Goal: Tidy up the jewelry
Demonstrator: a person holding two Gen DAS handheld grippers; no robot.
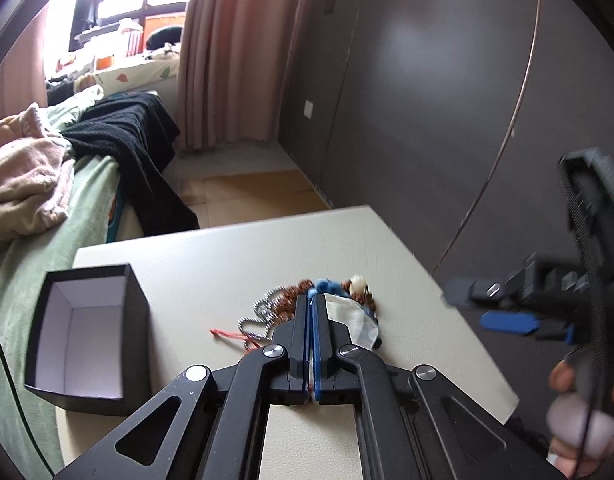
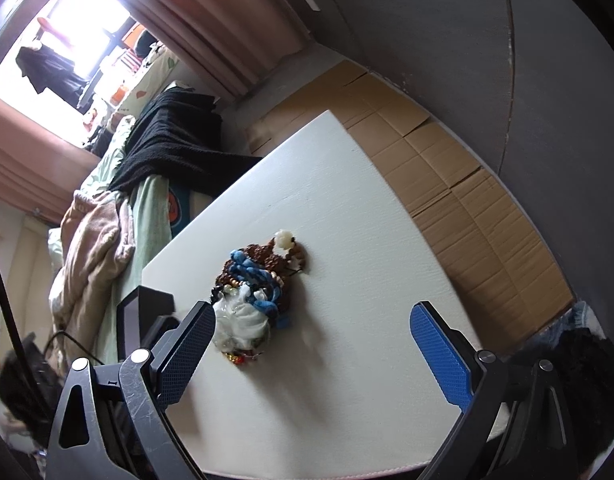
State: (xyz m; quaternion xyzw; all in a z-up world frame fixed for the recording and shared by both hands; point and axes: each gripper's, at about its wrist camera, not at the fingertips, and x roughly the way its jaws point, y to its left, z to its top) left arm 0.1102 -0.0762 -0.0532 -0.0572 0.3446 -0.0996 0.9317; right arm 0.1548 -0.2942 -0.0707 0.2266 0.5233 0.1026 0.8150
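A tangled jewelry pile [image 1: 349,294] lies mid-table: brown beads, blue cord, a white bead, a white cloth pouch [image 1: 353,318] and a grey-white cord [image 1: 259,316]. My left gripper [image 1: 311,302] is shut, its tips at the pile's near edge; whether anything is pinched between them is hidden. An open black box [image 1: 83,340] with a white inside stands on the left of the table. In the right wrist view, the right gripper [image 2: 311,312] stands wide open just above the table, with the near end of the jewelry pile [image 2: 259,284] by its left finger. The right gripper [image 1: 483,308] holds nothing.
The white table [image 2: 347,200] has its far and right edges close by. A bed [image 1: 39,220] with green sheet, pink clothes and a black knit throw [image 1: 135,140] borders the left. Flattened cardboard [image 2: 467,200] covers the floor by a dark wall. A person's hand [image 1: 579,400] grips the right handle.
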